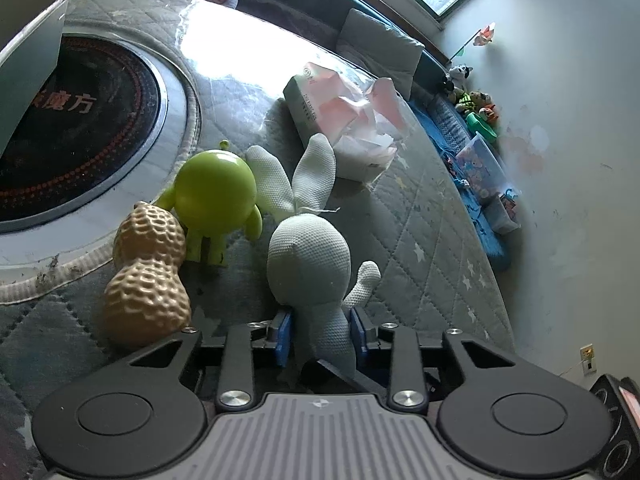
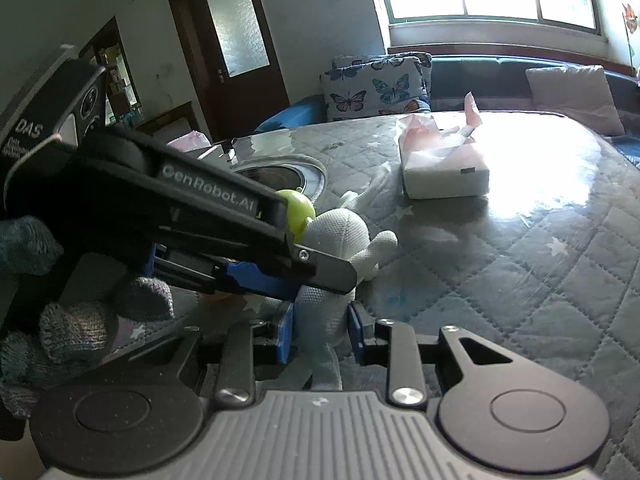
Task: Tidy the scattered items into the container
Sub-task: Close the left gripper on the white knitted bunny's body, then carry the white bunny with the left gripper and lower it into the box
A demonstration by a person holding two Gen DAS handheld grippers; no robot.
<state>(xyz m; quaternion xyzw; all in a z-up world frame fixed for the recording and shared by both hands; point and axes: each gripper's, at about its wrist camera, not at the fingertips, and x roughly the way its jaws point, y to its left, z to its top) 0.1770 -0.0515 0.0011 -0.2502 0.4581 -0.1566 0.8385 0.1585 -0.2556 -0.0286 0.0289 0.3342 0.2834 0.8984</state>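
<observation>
Both claws grip the same grey rabbit (image 1: 308, 256) on the quilted table (image 1: 432, 240). The left claw (image 1: 322, 332) presses its blue pads against the rabbit's body, below the head. The right claw (image 2: 320, 332) clamps the rabbit lower down, with the left claw (image 2: 280, 280) crossing above it and a gloved hand (image 2: 60, 320) at the left edge. Just left of the rabbit stands a green figure (image 1: 214, 204), touching a peanut (image 1: 148, 276). A tissue pack (image 1: 340, 120) lies farther back. No container can be made out with certainty.
</observation>
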